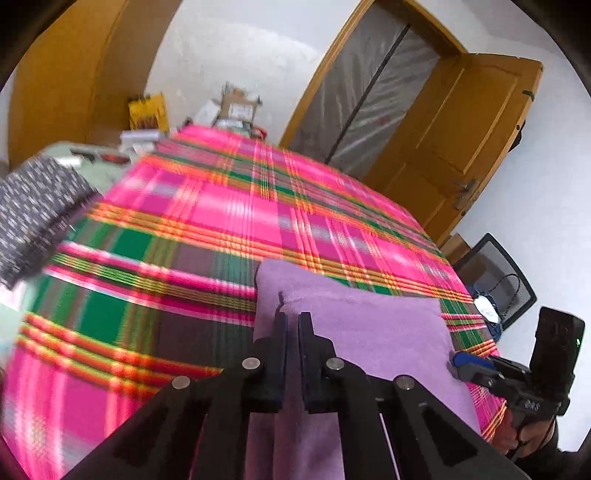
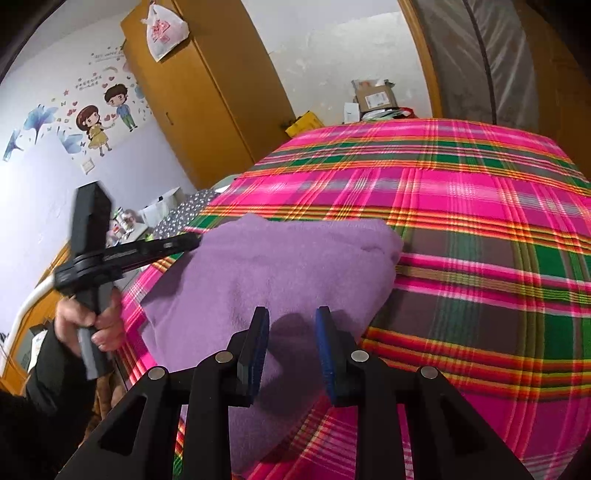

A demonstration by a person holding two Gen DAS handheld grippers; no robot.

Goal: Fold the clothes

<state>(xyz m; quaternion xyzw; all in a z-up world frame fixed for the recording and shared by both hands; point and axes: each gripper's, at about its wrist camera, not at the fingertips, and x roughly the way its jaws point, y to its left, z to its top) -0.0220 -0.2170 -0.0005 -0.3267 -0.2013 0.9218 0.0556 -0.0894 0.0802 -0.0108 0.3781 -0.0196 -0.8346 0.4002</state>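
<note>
A folded purple garment [image 1: 354,325], soft and fleecy, lies on a bed covered by a pink, green and orange plaid blanket [image 1: 192,221]. In the left wrist view it fills the lower centre and lower right of the frame; in the right wrist view it sits in the centre and lower left, close to the bed's near edge.

The left gripper [image 1: 292,317] has its jaws drawn narrow, and a small raised fold of the purple cloth stands pinched between the tips. In the right wrist view this same tool comes in from the left edge, held by a hand [image 2: 98,321] in a dark sleeve, its fingers reaching into the garment's upper left corner.

The right gripper [image 2: 291,317] hangs over the near part of the garment with its jaws partly apart. Its blue pads [image 2: 327,339] show nothing between them, and its shadow falls on the cloth below. In the left wrist view the tool sits at the lower right, its tips at the garment's right edge.

Around the bed: a dark patterned cloth [image 1: 37,210] at the left edge of the left wrist view, blurred; a wooden wardrobe [image 2: 207,88] with a white plastic bag [image 2: 164,31] hanging at its top; cartoon wall stickers [image 2: 99,118] in the upper left; a cardboard box [image 2: 375,96] and a yellow box [image 2: 304,123] beyond the far end of the bed; an open wooden door [image 1: 461,140] in the upper right; and a black mesh chair [image 1: 502,280] at the right. The blanket ahead of the garment is bare.
</note>
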